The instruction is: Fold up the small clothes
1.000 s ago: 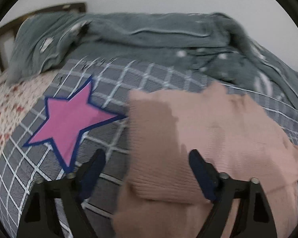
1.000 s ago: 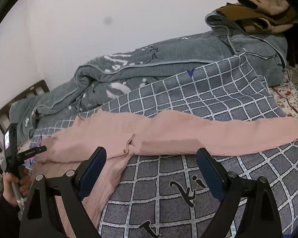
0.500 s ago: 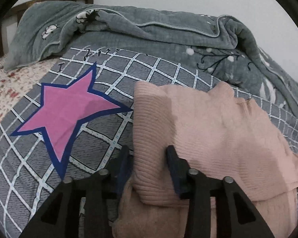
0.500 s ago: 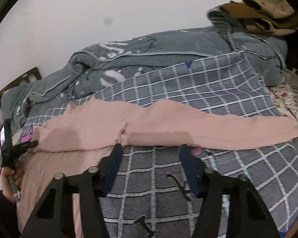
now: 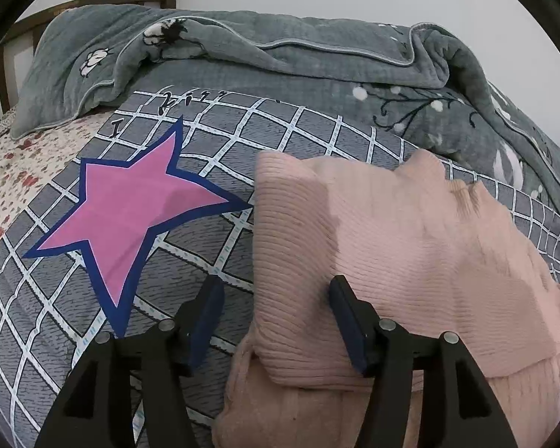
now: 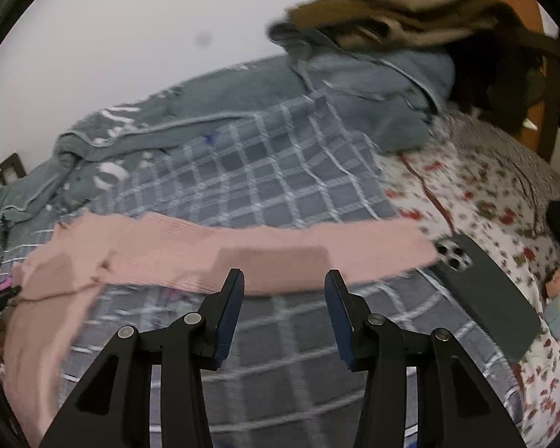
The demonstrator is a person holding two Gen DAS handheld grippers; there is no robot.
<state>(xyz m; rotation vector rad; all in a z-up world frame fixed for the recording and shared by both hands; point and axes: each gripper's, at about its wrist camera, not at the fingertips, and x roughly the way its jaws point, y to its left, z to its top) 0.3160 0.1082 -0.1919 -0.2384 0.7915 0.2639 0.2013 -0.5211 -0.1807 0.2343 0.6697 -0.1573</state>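
The right claw (image 6: 283, 291) has swung along the pink ribbed sweater's sleeve (image 6: 280, 246), jaws narrowing on nothing; the left claw (image 5: 276, 298) widens, straddling the sweater's folded edge (image 5: 280, 298).

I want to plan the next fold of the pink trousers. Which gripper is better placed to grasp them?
Left. The left gripper already straddles the pink trousers' ribbed waistband, jaws opening. The right gripper hangs before the leg, jaws closing on nothing.

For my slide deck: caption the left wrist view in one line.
Left tongs opening astride the folded edge of pink knit leggings on a grey checked blanket, beside its pink star.
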